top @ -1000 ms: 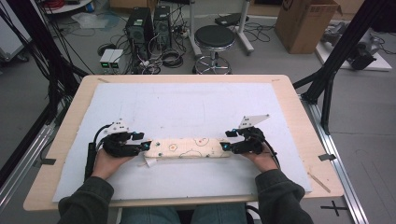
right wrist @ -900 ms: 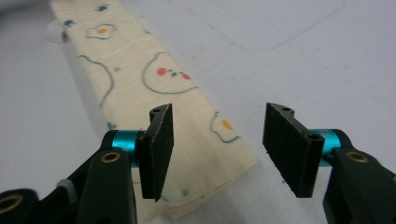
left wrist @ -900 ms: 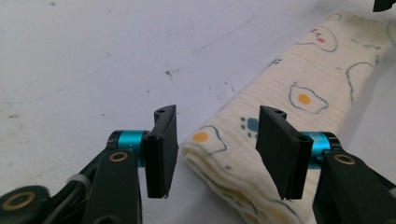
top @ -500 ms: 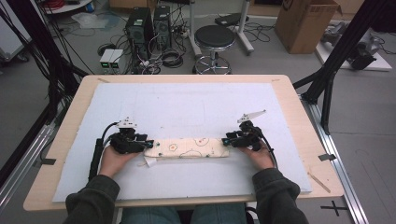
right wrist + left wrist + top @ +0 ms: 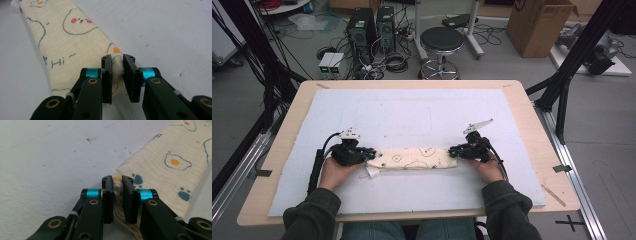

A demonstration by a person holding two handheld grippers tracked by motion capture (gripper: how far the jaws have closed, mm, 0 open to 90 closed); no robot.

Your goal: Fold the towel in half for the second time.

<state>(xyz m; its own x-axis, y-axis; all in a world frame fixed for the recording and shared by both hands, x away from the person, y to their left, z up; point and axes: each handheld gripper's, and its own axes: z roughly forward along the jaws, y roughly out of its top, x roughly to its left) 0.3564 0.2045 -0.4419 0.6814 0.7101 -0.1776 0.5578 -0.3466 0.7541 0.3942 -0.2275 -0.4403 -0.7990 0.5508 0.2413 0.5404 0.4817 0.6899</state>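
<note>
Both tongs have just been closing: the left tongs (image 5: pixel 117 185) now pinch the nine-o'clock end of the folded cream cloth with egg prints (image 5: pixel 417 158), the right tongs (image 5: pixel 117 64) its three-o'clock end. It lies on the white-covered surface (image 5: pixel 412 115), probably ready for lifting.

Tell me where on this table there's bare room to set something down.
The white mat lies bare between the folded cloth and the table's far edge. A narrower bare strip runs between the cloth and the near edge. The crowded band is the cloth's row, with the left gripper and right gripper clamped on its ends.
</note>
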